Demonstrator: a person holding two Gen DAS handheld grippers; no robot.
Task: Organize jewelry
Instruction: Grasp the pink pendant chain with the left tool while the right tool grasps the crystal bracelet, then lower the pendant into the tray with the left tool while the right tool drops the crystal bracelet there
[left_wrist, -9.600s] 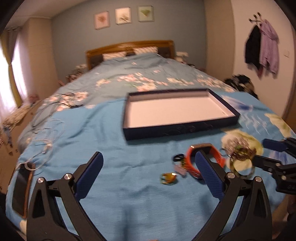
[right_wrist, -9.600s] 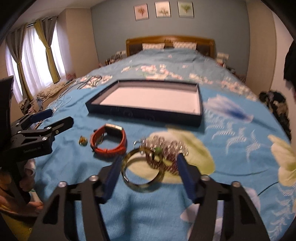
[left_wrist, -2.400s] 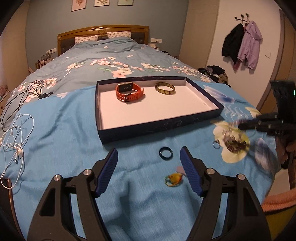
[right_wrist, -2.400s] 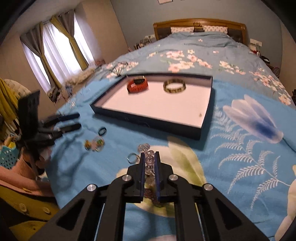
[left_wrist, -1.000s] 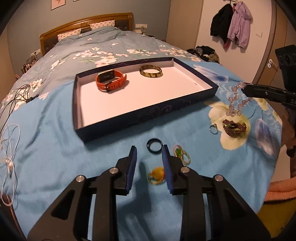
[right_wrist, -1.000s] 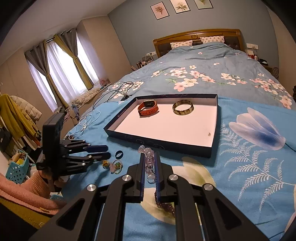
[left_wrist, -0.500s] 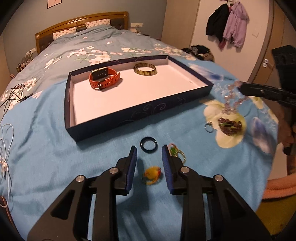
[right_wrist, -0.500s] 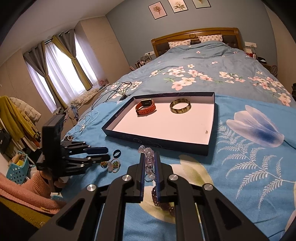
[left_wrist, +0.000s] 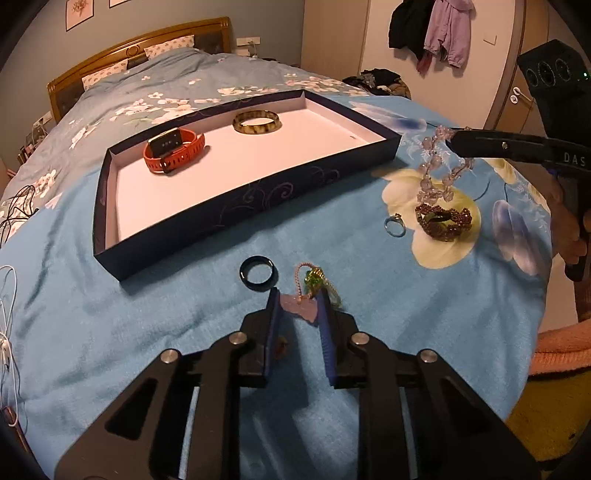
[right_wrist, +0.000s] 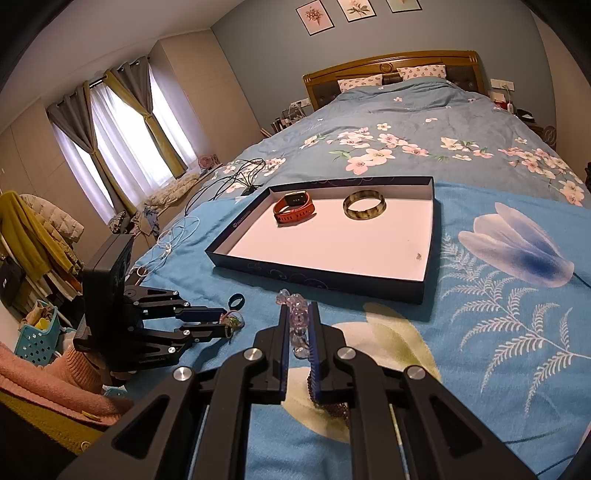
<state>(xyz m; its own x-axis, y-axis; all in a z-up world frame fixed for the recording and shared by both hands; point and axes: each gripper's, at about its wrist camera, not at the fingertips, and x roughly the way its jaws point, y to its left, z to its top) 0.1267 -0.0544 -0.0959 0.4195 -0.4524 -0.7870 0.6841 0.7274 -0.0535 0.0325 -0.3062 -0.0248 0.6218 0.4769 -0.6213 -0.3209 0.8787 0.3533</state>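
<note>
the left tongs (left_wrist: 297, 308) sit low over the blue bedspread (left_wrist: 147, 314) at 6 o'clock of the left view, their jaws having just been closing, and now pinch a small pink tag (left_wrist: 300, 311) between the pads. a pink cord and a green-yellow charm (left_wrist: 315, 280) trail from the tag toward 12 o'clock; whether the charm is clear of the bed is hard to tell. just beside it at 10 o'clock lies a black ring (left_wrist: 258, 273).

the right tongs (right_wrist: 297, 319) are clamped tight on a clear bead bracelet (right_wrist: 295, 314), which dangles below the tips above a dark beaded bracelet (left_wrist: 443, 220) and a silver ring (left_wrist: 394, 226) on the bedspread.

the navy tray (left_wrist: 221, 218) lies at 12 o'clock of the left tongs, holding an orange watch (left_wrist: 173, 150) and a mottled bangle (left_wrist: 256, 122) near its far edge, apart from each other.
</note>
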